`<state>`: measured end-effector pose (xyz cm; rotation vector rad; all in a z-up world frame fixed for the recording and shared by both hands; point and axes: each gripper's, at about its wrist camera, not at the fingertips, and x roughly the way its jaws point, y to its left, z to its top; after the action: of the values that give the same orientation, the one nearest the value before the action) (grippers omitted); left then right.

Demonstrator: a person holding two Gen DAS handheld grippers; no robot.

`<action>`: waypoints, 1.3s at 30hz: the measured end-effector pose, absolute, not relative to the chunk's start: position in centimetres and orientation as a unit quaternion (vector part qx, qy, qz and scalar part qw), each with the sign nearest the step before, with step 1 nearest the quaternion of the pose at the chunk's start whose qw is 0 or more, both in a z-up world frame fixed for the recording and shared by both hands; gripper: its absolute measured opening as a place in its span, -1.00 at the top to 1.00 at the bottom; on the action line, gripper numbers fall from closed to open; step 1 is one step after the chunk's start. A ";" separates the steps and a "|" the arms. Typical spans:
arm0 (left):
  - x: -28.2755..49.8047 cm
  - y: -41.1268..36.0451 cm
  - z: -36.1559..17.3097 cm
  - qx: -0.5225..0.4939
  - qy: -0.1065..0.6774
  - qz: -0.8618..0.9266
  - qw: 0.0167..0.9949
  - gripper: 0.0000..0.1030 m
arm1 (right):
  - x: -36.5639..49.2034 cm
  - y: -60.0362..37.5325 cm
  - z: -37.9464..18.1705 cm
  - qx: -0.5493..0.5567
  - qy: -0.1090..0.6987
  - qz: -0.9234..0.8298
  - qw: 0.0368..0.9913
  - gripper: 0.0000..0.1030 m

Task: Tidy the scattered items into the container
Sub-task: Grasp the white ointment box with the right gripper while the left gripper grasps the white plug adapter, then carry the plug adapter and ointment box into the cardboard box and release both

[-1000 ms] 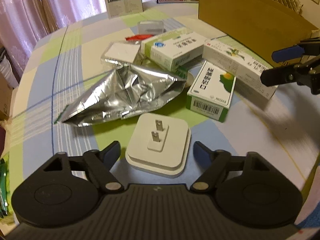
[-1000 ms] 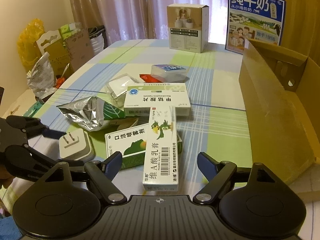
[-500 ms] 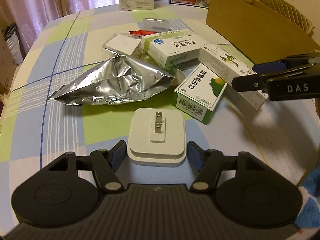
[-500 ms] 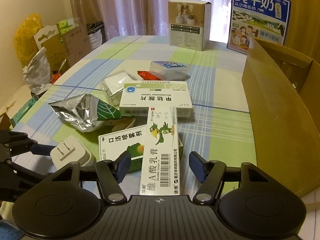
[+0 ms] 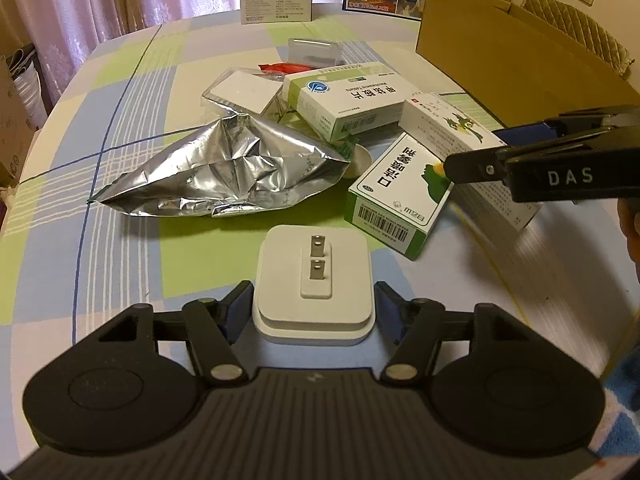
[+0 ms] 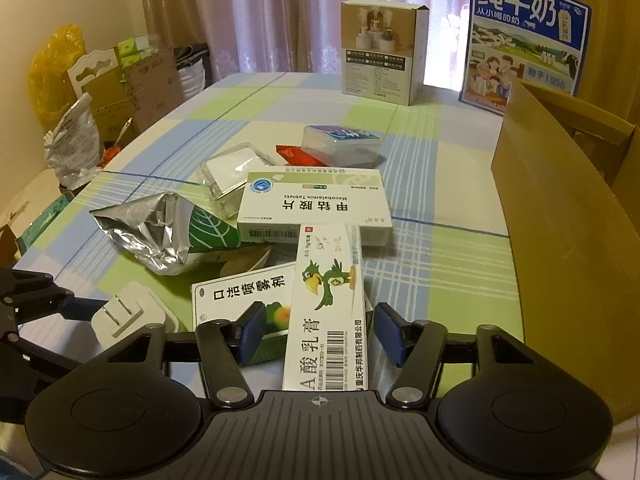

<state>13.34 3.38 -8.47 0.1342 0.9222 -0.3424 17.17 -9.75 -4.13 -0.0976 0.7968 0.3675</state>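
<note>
Both tools are closing, the left tool (image 5: 314, 312) around the white square plug (image 5: 314, 280), the right tool (image 6: 320, 336) around the long white bird box (image 6: 326, 300), not yet squeezing; next, lift both into the brown cardboard box (image 6: 560, 216).

you see a tablecloth (image 5: 120, 152) checked in pale blue, lime green and cream, crossed by thin dark blue and white lines. the plug adapter (image 5: 314, 284) is plain white with grey metal prongs. the foil pouch (image 5: 228, 172) is crinkled silver; in the right wrist view its face (image 6: 210, 232) shows a green leaf print. the long carton (image 6: 328, 300) is white and green with a green cartoon bird and a black barcode. the cardboard box (image 6: 568, 216) is plain brown. both grippers (image 5: 314, 310) (image 6: 318, 334) are black with blue pads. the curtains (image 6: 256, 12) are pale pink.
</note>
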 end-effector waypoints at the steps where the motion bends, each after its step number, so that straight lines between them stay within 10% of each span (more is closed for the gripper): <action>1: 13.3 3.4 -8.5 0.064 0.442 -0.164 0.880 -0.18 | 17.3 -9.7 -4.2 -0.047 0.386 0.177 0.904 0.01; 4: 13.3 3.3 -8.5 0.065 0.442 -0.164 0.880 -0.17 | 17.4 -9.8 -4.4 -0.048 0.388 0.173 0.904 0.30; 39: 10.4 -5.6 3.2 0.090 0.358 -0.214 0.904 -0.17 | 11.4 -20.2 7.6 0.012 0.307 0.093 0.947 0.31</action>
<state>10.40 -5.62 3.22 0.1867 0.7400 -0.4419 11.43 -20.20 7.63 0.0241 0.6243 0.1888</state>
